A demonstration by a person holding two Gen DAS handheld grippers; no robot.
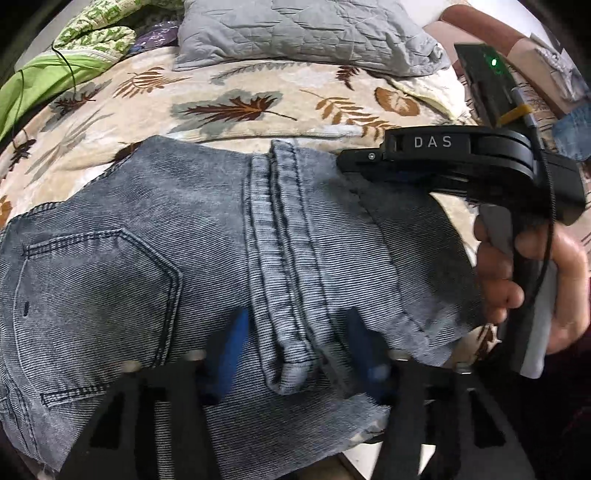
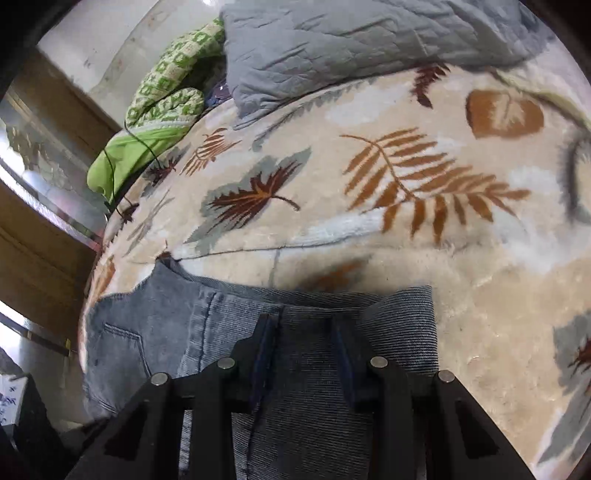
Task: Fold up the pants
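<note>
Grey-blue jeans [image 1: 155, 229] lie folded on a leaf-print blanket [image 1: 229, 92], back pocket at the left. My left gripper [image 1: 295, 354] points down over them. Its blue pads [image 1: 229, 350] flank a thick seam ridge [image 1: 284, 295], with a small gap showing on the right side. To the right, a hand [image 1: 517, 291] holds the black body of the right tool [image 1: 480, 173] at the jeans' far right edge. In the right wrist view, my right gripper [image 2: 304, 350] is shut on the jeans [image 2: 207, 325], and denim fills the space between its pads.
A grey quilted pillow [image 1: 303, 33] lies at the back of the bed. Green patterned bedding [image 1: 92, 40] with a thin black cable [image 1: 70, 70] sits at the back left. Wooden furniture [image 2: 37, 258] stands past the bed's left edge. Bare blanket [image 2: 498, 295] spreads right of the jeans.
</note>
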